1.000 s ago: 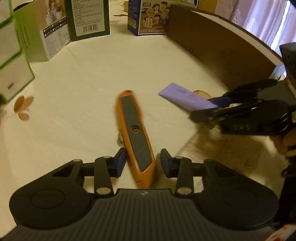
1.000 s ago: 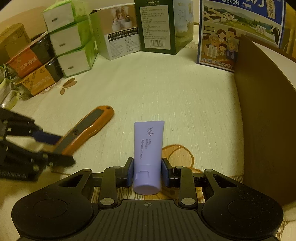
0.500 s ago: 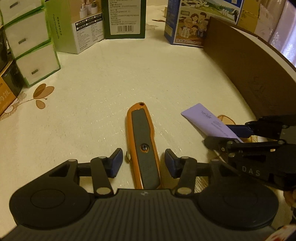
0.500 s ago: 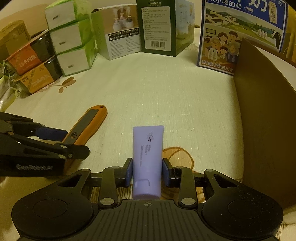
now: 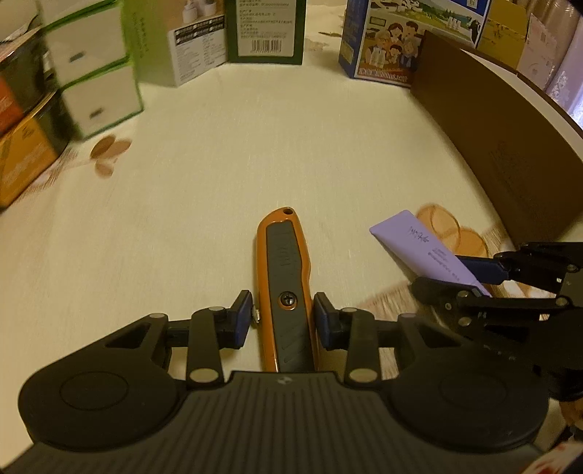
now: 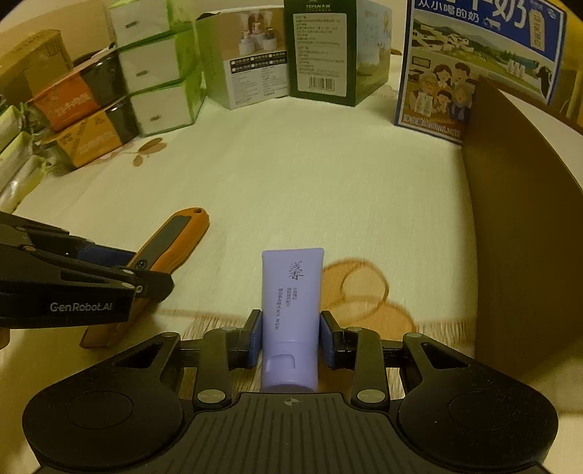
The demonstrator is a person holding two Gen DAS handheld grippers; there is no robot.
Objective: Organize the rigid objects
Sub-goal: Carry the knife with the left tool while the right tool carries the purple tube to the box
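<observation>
Boxes: we see closed cartons standing along the top of both views, none showing its contents: a dark green box (image 5: 266,31), a blue milk carton (image 6: 477,62) at upper right, and stacked white-and-green boxes (image 6: 160,73) at upper left.
Brown panel: a tall brown panel (image 5: 503,146) curves down the right side of the frame; we cannot tell what it belongs to.
Left gripper: our left gripper (image 5: 283,315) sits at lower centre of the left wrist view, tilted down toward the cream tablecloth (image 5: 218,164). Its jaws are closing, with the orange utility knife (image 5: 286,277) between them; the right pad looks to be against the knife's side, while a thin gap shows at the left pad.
Utility knife: it lies lengthwise in the middle of the frame, far end pointing up the frame.
Right gripper: our right gripper (image 6: 290,337) is clamped narrowly on the purple tube (image 6: 291,313), both blue pads pressed to its sides near the cap end.
Purple tube: lower centre of the right wrist view, flat crimped end pointing up the frame.
Only in the left wrist view: the right gripper enters from the right edge, with the tube slanting toward upper left.
Only in the right wrist view: orange and black boxes (image 6: 73,109) in full at the left edge, and lettering on the left gripper's side.
</observation>
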